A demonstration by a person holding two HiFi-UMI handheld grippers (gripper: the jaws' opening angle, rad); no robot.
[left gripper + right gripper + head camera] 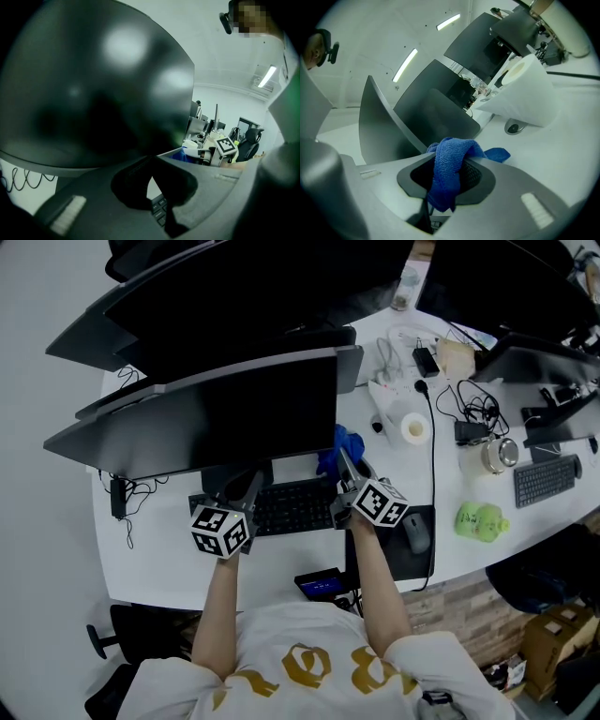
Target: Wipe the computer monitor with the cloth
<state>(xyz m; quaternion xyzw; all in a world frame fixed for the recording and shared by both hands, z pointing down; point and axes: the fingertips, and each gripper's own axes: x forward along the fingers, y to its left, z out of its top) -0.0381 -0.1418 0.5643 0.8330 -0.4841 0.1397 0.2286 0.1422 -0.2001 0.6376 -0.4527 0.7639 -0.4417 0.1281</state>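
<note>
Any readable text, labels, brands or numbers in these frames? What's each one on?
No legible text anywhere.
The gold print on the white shirt: partly out of frame, unreadable.
Legends on the keyboard: too small.
The left marker cube and right marker cube: square patterns only, no letters.

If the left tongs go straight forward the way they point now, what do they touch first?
Probably the computer monitor: its dark screen fills the view beyond the left tongs, though depth is unclear.

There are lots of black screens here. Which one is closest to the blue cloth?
The front monitor, right above the keyboard. The blue cloth, pinched in the right gripper, sits by its lower right corner; the other screens stand farther back.
</note>
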